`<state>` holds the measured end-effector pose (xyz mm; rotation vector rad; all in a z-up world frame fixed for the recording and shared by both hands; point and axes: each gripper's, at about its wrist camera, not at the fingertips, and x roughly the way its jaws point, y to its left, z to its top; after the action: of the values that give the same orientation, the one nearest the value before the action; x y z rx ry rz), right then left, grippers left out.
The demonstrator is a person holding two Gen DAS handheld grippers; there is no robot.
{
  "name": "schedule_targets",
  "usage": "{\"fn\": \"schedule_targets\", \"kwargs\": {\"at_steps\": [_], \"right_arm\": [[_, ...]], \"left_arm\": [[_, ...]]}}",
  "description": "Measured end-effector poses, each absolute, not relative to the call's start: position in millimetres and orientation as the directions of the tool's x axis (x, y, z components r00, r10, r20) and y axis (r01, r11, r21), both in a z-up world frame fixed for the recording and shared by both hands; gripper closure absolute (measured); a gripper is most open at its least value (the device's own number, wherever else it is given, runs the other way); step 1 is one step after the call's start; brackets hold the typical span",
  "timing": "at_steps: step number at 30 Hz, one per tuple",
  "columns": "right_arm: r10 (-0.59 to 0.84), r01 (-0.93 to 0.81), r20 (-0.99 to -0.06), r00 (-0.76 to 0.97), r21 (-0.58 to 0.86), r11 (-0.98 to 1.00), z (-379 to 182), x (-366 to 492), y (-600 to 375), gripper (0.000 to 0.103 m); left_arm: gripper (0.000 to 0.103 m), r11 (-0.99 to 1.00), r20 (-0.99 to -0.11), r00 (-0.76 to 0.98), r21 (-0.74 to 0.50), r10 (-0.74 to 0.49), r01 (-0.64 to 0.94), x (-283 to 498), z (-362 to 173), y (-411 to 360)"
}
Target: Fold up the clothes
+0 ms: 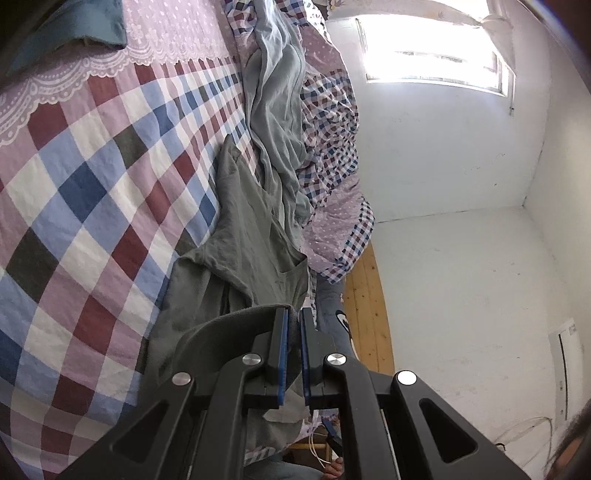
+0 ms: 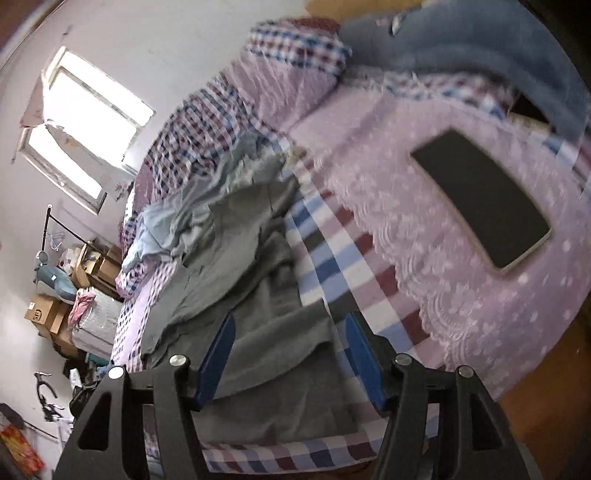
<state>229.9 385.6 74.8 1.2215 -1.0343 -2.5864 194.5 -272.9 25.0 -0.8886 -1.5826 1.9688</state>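
Observation:
A grey garment (image 1: 251, 236) lies crumpled on the checked bed sheet (image 1: 92, 184), near the bed's edge. My left gripper (image 1: 294, 314) is shut on a fold of this garment, and the cloth drapes over its left finger. In the right wrist view the same grey garment (image 2: 266, 339) spreads flat under my right gripper (image 2: 291, 321), which is open with a garment edge between its blue pads (image 2: 218, 354). A light blue-grey garment (image 1: 277, 110) lies bunched beyond the grey one, also visible as a pale heap (image 2: 207, 206).
A dark phone (image 2: 480, 199) rests on the pink lace-edged cover (image 2: 424, 277). A teal pillow (image 1: 74, 29) sits at the bed's corner. A checked quilt (image 1: 328, 129) is piled along the bed. Wooden floor (image 1: 369, 295), white walls, cardboard boxes (image 2: 48, 310) and clutter surround the bed.

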Motion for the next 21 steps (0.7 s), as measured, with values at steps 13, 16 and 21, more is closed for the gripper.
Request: {"fn": "schedule_targets", "kwargs": {"at_steps": [13, 16, 21], "right_arm": [[-0.311, -0.235, -0.777, -0.547, 0.499, -0.834, 35.2, 192.2, 365.2, 0.085], [-0.28, -0.228, -0.778, -0.563, 0.472, -0.852, 41.5, 197.4, 361.8, 0.099], [-0.266, -0.175, -0.726, -0.635, 0.47, -0.865, 61.6, 208.2, 355.1, 0.101]], "left_arm": [[0.101, -0.271, -0.242, -0.687, -0.96, 0.685, 0.069, 194.0, 21.1, -273.0], [0.101, -0.265, -0.236, -0.687, -0.962, 0.687, 0.064, 194.5, 19.9, -273.6], [0.101, -0.255, -0.217, -0.683, -0.966, 0.697, 0.047, 192.7, 21.2, -270.3]]}}
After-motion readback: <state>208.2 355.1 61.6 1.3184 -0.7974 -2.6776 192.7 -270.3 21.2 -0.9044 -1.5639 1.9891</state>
